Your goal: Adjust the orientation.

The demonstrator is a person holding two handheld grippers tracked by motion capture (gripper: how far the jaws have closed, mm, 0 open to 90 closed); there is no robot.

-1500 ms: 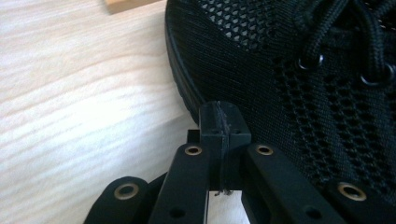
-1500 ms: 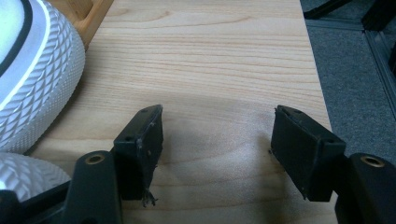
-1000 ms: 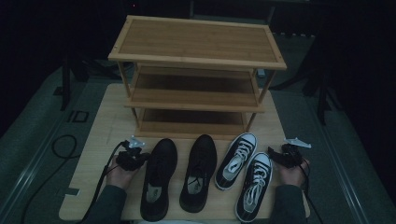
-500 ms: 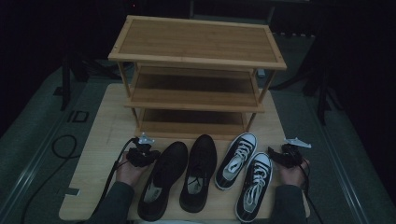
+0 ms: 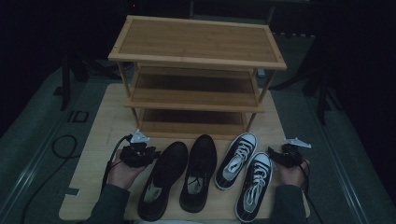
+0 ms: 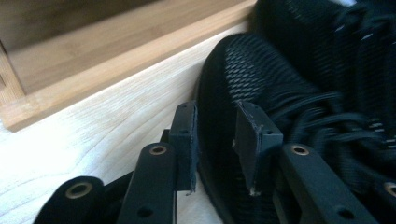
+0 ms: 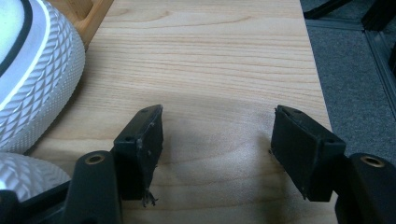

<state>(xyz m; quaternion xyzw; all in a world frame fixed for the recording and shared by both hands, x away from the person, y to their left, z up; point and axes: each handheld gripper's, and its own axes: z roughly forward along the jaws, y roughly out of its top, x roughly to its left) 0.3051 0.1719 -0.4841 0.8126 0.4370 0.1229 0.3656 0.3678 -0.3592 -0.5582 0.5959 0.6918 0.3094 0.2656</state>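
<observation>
Black mesh shoe (image 5: 163,179) lies on the desk (image 5: 100,140) at seven o'clock from the bamboo rack (image 5: 196,70). Left claw (image 6: 215,140), jaws just opening, straddles its toe edge without pinching; right claw (image 7: 217,140) gapes empty. Closing on so shallow a bite could let the shoe slip.

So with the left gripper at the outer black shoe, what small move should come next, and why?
Probably close the left gripper on the black shoe's side wall. Its jaws have just been opening and now straddle that edge without pressing, so the shoe isn't gripped yet, and the shoe rack stands empty behind.
</observation>
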